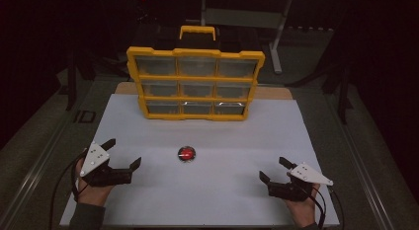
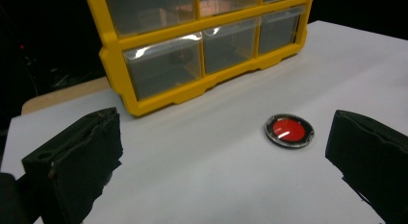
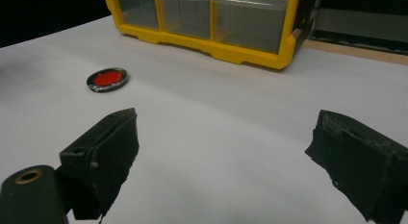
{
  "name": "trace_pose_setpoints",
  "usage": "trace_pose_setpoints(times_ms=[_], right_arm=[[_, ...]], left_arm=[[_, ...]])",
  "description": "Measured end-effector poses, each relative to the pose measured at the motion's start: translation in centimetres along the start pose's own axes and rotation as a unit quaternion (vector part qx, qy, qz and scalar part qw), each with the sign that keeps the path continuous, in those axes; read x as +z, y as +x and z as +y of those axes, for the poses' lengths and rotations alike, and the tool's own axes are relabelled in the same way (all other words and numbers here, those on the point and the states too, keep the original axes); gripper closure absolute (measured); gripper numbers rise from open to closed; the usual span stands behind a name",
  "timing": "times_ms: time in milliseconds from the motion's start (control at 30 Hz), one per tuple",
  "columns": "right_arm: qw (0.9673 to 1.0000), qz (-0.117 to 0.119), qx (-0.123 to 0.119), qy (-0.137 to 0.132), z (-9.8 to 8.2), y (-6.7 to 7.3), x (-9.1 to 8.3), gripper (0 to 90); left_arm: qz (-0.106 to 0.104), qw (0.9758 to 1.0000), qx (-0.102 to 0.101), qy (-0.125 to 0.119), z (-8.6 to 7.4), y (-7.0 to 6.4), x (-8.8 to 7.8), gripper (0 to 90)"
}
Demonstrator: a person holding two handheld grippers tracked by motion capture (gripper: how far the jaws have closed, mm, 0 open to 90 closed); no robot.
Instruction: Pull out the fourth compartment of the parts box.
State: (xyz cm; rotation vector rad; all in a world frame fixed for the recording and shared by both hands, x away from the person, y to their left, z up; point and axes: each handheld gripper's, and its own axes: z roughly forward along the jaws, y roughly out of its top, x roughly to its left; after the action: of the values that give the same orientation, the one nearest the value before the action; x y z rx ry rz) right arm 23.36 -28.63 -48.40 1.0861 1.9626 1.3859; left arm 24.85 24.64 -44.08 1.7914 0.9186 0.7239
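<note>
at the near edge of the bench (image 1: 148, 210), the person holds one gripper in each hand. the left gripper (image 1: 124, 153) rests at the near left, its jaws spread wide and holding nothing. the right gripper (image 1: 275, 170) rests at the near right, also with jaws released and empty between them. both point toward the middle of the white surface. a little farther, between the two grippers and well apart from each, lies a small round disc (image 1: 187, 153), red in the centre with a dark shiny rim, flat on the bench. behind it, at the far side, stands a yellow drawer cabinet (image 1: 195, 83) with nine clear drawers in three rows and a yellow handle (image 1: 197, 30) on top. the room behind is dark.
</note>
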Motion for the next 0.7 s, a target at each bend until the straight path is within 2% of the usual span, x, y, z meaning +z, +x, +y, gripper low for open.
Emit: trace_pose_setpoints(times_ms=[133, 433, 700], right_arm=[[1.0000, 0.001, -0.002, 0.000, 0.0, 0.1, 0.1, 8.8], [1.0000, 0.000, 0.004, -0.001, 0.0, 0.1, 0.1, 8.8], [1.0000, 0.001, 0.003, -0.001, 0.0, 0.1, 0.2, 8.8]], left_arm=[[0.000, 1.0000, 0.007, -0.004, 0.8, 0.2, 0.4, 0.0], [0.003, 0.9998, 0.002, -0.021, 1.6, 0.7, 1.0, 0.0], [0.005, 0.9997, 0.007, -0.023, 2.2, 1.1, 1.6, 0.0]])
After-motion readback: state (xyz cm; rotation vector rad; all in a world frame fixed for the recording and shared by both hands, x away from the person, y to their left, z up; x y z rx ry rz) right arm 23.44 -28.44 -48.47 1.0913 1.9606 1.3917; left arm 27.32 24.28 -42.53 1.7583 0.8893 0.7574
